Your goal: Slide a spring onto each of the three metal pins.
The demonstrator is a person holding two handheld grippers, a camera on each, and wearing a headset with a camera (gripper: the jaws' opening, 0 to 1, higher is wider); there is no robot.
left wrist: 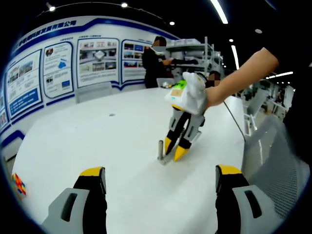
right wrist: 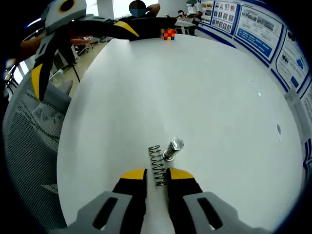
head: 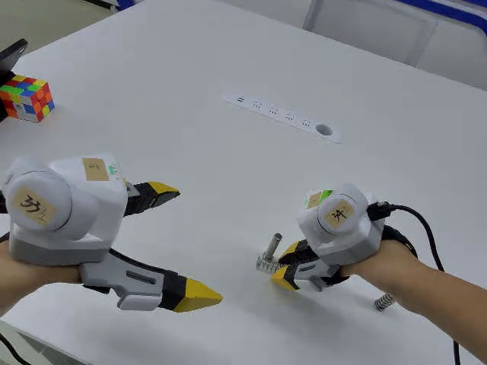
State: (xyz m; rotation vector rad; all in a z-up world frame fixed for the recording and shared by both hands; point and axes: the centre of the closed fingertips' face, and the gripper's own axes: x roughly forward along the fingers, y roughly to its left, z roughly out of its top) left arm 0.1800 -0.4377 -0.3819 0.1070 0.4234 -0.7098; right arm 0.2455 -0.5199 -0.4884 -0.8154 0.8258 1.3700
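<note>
Inspector: State of the right gripper (right wrist: 157, 176)?

Clerk: Jaws drawn in narrow, grasping the near end of a spring (right wrist: 156, 163). In the right gripper view the spring runs from the tips toward 12 o'clock, low over the white table (right wrist: 146, 87).

Inspector: Location of the pin?

Clerk: One metal pin (right wrist: 172, 149) stands at 1 o'clock of the jaw tips, just beside the spring's far end. The spring is beside the pin, not around it. Whether the two touch cannot be told.

Inspector: Left gripper (left wrist: 161, 171)?

Clerk: Jaws released wide and empty. In the head view it hangs at 9 o'clock of the pin, well apart from it.

Inspector: Surroundings and obstructions?

Clerk: In the head view the right gripper's body covers part of the held spring. A second spring (head: 384, 302) lies on the table at 4 o'clock of that gripper, just beside the forearm. A black cable (head: 426, 228) leaves the gripper at 3 o'clock. A power strip (head: 281, 116) sits at 12 o'clock of the pin, well apart. A coloured cube (head: 27, 97) sits at 10 o'clock, near the table edge. In the right gripper view a mesh chair (right wrist: 29, 146) stands at 9 o'clock, against the table's rim.
</note>
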